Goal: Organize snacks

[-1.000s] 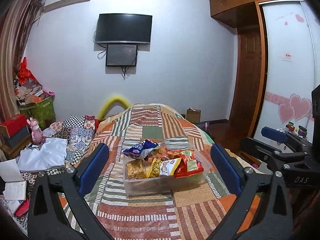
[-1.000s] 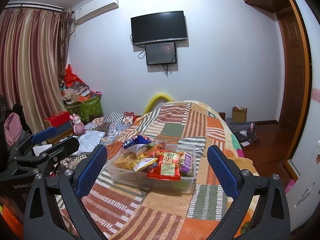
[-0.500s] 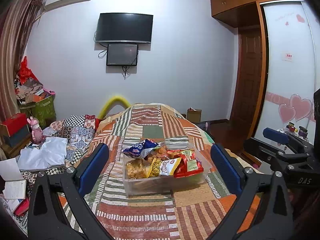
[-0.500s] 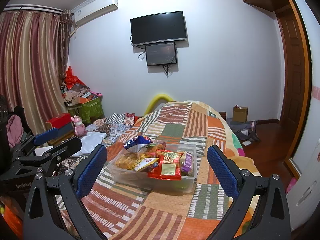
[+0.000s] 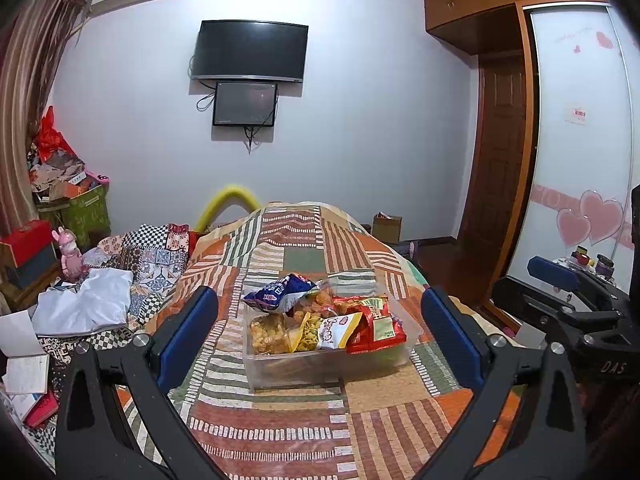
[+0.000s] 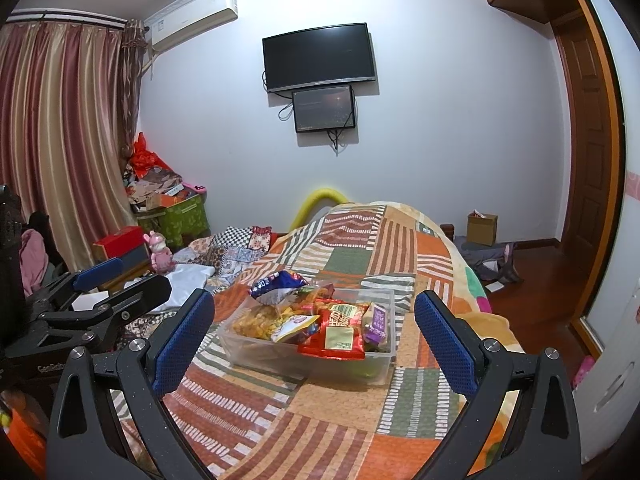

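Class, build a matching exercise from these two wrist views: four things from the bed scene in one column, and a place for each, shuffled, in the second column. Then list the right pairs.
Things:
1. blue crinkled snack bag
2. red foil snack packet
3. pink rabbit figurine
4. small brown cardboard box

Places:
A. on the floor by the far wall
B. on top at the far-left corner of the clear plastic bin
C. beside the bed, near the curtain side
D. over the bin's near rim

Pairs: 1-B, 2-D, 3-C, 4-A
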